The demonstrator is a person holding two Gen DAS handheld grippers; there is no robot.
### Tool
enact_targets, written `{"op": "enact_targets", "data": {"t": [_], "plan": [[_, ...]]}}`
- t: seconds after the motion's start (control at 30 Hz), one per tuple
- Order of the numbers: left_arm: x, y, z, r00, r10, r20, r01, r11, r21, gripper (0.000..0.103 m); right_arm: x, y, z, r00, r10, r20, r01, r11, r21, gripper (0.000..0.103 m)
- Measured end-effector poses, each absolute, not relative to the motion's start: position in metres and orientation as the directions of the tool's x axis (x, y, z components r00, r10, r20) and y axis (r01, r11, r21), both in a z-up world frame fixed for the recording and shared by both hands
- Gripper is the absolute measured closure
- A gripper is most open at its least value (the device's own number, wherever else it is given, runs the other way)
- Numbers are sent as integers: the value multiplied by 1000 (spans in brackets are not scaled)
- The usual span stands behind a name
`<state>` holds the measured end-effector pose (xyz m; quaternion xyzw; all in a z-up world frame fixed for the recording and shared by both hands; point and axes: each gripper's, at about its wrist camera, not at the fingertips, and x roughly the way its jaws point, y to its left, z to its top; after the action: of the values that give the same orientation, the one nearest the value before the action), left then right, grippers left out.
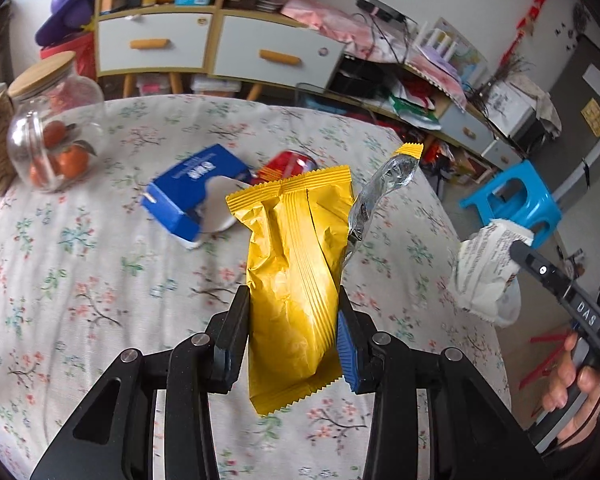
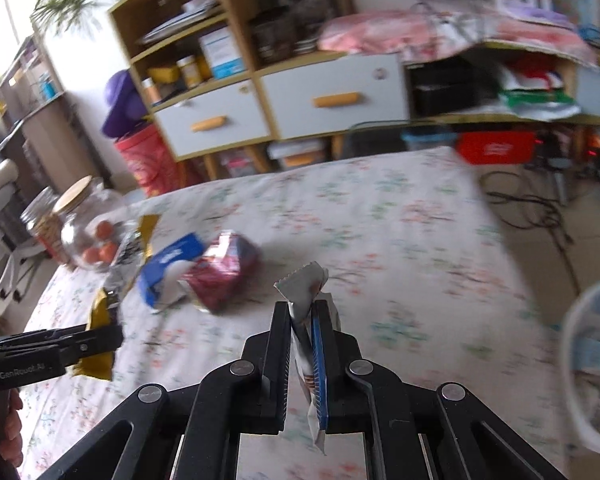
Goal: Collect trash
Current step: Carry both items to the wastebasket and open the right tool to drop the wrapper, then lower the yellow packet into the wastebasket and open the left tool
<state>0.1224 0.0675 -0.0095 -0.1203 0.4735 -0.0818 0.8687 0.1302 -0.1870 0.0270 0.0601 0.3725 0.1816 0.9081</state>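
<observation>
Right gripper (image 2: 303, 344) pinches a white wrapper (image 2: 302, 292) above the floral tablecloth (image 2: 400, 240)

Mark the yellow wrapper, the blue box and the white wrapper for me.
yellow wrapper (image 1: 296, 280), left wrist view, middle of its creased face
blue box (image 1: 188, 188), left wrist view, top panel
white wrapper (image 2: 302, 292), right wrist view, upper end

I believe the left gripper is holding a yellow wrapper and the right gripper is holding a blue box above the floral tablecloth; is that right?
Not quite: the right gripper is shut on a white wrapper, as the right wrist view shows. The blue box lies on the floral tablecloth. The left gripper does hold the yellow wrapper.
</observation>
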Motion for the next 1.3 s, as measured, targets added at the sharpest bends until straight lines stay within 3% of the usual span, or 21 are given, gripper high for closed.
{"op": "enact_targets", "data": {"t": [0.7, 0.73, 0.8, 0.83, 0.87, 1.3], "plan": [[120, -38, -23, 464, -323, -825, 192, 946, -263, 62, 102, -383, 41, 765, 87, -639, 101, 963, 252, 92], [121, -47, -23, 458, -332, -825, 203, 942, -267, 62, 103, -388, 40, 763, 73, -643, 119, 961, 250, 91], [124, -61, -25, 446, -350, -824, 219, 935, -279, 62, 105, -400, 36, 744, 59, -666, 150, 956, 253, 66], [126, -72, -27, 437, -362, -824, 230, 930, -287, 62, 105, -405, 34, 736, 55, -675, 166, 951, 259, 48], [128, -80, -28, 430, -369, -824, 238, 927, -291, 62, 103, -409, 33, 736, 53, -675, 177, 947, 268, 45], [154, -201, -43, 343, -426, -837, 380, 878, -291, 62, 75, -462, 28, 688, 1, -726, 259, 934, 247, 35]]}}
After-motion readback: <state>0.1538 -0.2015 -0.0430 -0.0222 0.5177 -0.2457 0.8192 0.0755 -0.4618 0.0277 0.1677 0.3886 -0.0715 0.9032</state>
